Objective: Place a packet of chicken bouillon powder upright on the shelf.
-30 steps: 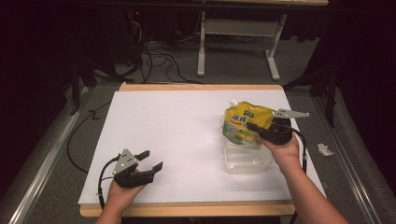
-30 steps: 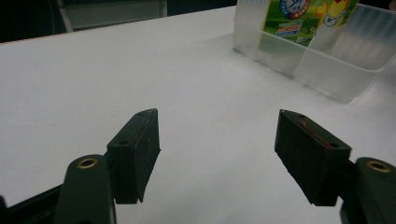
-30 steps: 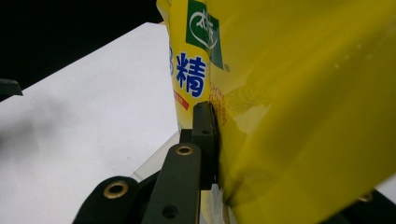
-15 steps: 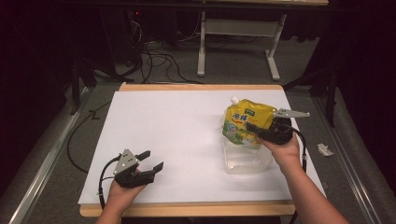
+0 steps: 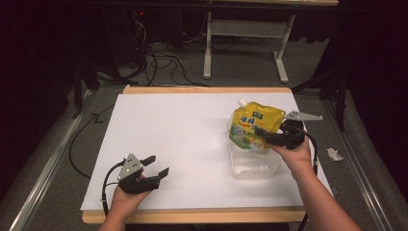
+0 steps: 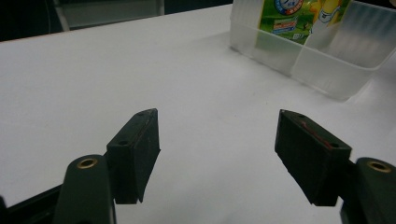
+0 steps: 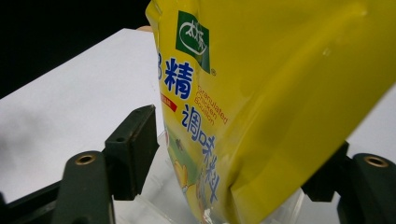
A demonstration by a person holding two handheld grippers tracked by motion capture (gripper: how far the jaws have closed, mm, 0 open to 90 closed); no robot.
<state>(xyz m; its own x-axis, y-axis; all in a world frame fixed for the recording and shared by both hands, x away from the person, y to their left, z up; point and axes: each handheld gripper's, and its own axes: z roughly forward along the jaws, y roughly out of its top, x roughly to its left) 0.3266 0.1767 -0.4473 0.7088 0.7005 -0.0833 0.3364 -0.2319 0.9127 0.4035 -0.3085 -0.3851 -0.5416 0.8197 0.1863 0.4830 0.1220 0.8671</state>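
High view: yellow pouch point(image 5: 255, 127) stands upright in the clear plastic bin point(image 5: 254, 166) at the right of the white surface point(image 5: 183, 139), spout at its top left corner; right claw point(image 5: 263, 133) sits at the pouch's right side, its jaws having just been opening, with the pouch between them. Left claw point(image 5: 159, 166) rests near the front left edge of the surface, well apart from the bin, spread and empty. Left gripper view: left claw point(image 6: 217, 140) gapes over bare surface; bin point(image 6: 322, 65) and the pouch's lower printed part point(image 6: 299, 21) lie ahead at upper right. Right gripper view: right claw point(image 7: 233, 154) straddles the pouch point(image 7: 280, 93), left pad clear of the film, right pad mostly hidden behind it; contact there cannot be told. Reading: the pinch looks released, so the pouch now seems to stand on its own in the bin, placement probably done; withdrawal of the claw without tipping the pouch is likely what remains.
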